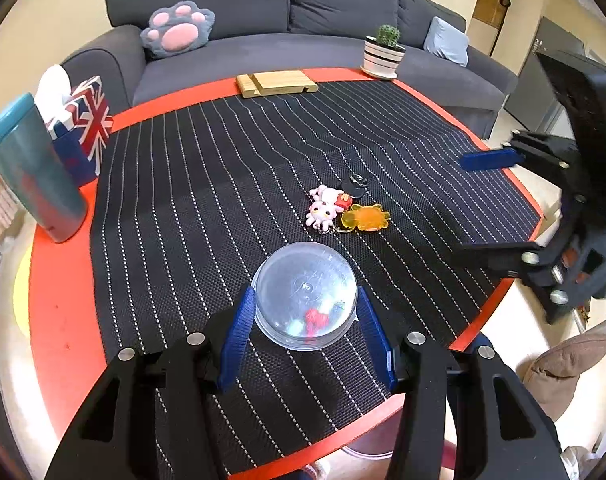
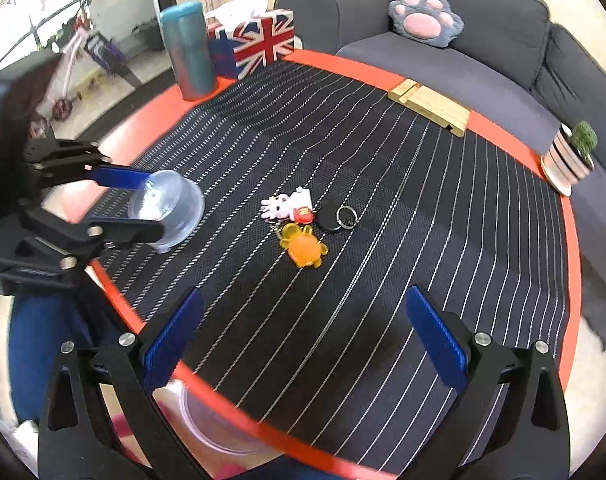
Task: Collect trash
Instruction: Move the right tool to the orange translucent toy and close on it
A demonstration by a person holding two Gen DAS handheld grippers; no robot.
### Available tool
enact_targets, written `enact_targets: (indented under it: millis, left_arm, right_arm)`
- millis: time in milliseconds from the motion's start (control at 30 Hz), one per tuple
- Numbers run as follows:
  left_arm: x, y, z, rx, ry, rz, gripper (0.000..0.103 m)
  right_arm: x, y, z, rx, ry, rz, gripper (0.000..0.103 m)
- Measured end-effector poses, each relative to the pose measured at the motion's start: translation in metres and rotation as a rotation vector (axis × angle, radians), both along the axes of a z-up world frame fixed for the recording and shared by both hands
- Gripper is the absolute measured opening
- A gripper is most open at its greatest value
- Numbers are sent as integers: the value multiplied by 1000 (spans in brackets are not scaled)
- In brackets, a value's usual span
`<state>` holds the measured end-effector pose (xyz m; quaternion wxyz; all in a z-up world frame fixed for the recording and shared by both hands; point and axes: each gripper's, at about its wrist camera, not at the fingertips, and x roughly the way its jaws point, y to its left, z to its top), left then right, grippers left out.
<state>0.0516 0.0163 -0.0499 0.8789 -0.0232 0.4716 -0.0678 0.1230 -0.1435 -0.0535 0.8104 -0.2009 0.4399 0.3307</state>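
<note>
Left tongs (image 1: 306,320) are clamping a clear plastic cup (image 1: 305,294) upside down between both blue pads — cup rim tilting above the striped mat (image 1: 183,200). Right tongs (image 2: 307,344) are hanging apart with nothing between the pads. Beyond both tips, a keychain bunch (image 2: 299,224) is lying on the mat, well apart from the cup.

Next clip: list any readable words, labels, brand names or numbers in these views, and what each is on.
None can be read.
Tissue box: Union Jack pattern only, no words.
Red tag on the white cat keychain: a yellow mark, too small to read.
Clear plastic cup: faint moulded marks on its base, illegible.
</note>
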Motion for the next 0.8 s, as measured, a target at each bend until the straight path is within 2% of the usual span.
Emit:
enact_targets:
  millis: [233,300,400,567,733,800]
  left_arm:
    - [-1,0,-2,-5,4,0,51]
    - [-1,1,-3,-5,7,-1,51]
    - [-1,2,-5,-7,8,1,51]
    - [-1,3,-8,-12,12,0,51]
    - [0,5,-11,-17,15,0,51]
    - [0,5,-11,-19,15,0,51]
  right_arm:
    - [22,24,-20,-78,27,40,98]
    - [28,29,-26,-88,49,47,85]
    - [34,33,-34,-98,73,49,75]
    - [40,37,-40,-94,84,49,63]
    - [44,41,-44,-100,92,56,55]
    - [44,43,-46,-102,93,59,47]
